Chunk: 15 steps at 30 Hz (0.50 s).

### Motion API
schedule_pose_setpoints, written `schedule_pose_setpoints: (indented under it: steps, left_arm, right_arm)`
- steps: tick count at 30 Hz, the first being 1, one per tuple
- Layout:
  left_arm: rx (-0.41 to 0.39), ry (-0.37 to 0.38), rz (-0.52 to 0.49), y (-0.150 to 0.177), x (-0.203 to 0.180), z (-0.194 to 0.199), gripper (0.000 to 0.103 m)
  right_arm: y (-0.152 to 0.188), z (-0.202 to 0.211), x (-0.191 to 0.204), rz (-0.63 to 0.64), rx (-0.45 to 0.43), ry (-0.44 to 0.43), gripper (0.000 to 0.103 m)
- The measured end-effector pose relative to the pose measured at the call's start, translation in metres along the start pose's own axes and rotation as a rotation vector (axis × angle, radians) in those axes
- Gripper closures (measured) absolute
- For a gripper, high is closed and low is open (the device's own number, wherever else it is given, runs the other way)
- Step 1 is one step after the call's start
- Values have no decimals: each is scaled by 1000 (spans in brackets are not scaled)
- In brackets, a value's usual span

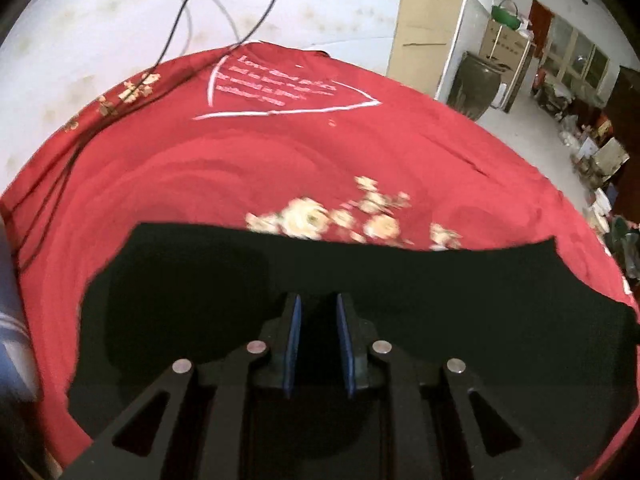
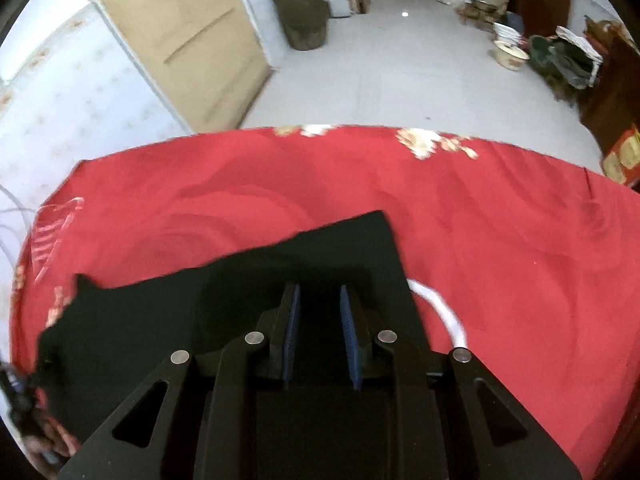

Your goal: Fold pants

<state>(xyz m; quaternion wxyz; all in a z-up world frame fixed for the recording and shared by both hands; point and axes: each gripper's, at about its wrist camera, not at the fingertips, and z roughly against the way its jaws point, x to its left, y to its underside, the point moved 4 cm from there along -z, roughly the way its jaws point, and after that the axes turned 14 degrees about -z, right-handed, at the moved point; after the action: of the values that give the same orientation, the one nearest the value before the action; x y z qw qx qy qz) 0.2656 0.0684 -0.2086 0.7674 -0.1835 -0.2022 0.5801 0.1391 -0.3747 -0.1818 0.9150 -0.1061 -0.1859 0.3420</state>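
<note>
A red bedspread (image 1: 168, 184) printed with pale flowers and a white heart outline covers the work surface, with white floral wallpaper behind and a pale tiled floor beyond its far edge. The left gripper (image 1: 318, 304) hangs over the black pants (image 1: 440, 280), its blue-padded jaws a narrow gap apart with nothing pinched between them; the dark cloth lies flat beneath. The right gripper (image 2: 319, 294) likewise stands slightly parted and empty above the pants (image 2: 168, 312), near their right-hand edge. The pants lie spread on the bedspread (image 2: 500, 240) at the near side, their far edge running roughly straight across. A white cord or band (image 2: 440, 308) curves out from beside the right gripper. Two thin cables (image 1: 192, 8) trail over the wallpaper and onto the cloth at the left. Across the floor stand a dark brown jar (image 1: 476, 84), whose contents cannot be seen, and cardboard boxes (image 1: 504, 40) with a green basket on top. Clutter along the far wall is too blurred to make out, and the pants' near part is hidden by the gripper bodies.
</note>
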Motion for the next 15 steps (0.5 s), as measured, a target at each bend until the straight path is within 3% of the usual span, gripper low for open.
schedule_pose_setpoints:
  steps: [5, 7, 10, 12, 15]
  left_arm:
    - [0, -94, 123, 13, 52, 6, 79]
    - [-4, -84, 155, 25, 71, 5, 78]
    - [27, -115, 125, 30, 73, 16, 78]
    - [13, -85, 133, 34, 66, 33, 77]
    - [-17, -37, 128, 48, 48, 54, 74]
  right_arm:
    - [1, 17, 0, 20, -25, 9, 82]
    - [9, 18, 0, 59, -15, 47, 79]
    - [13, 11, 4, 82, -4, 76, 78]
    - [15, 24, 3, 62, 4, 25, 78]
    - [30, 35, 11, 111, 1, -8, 70]
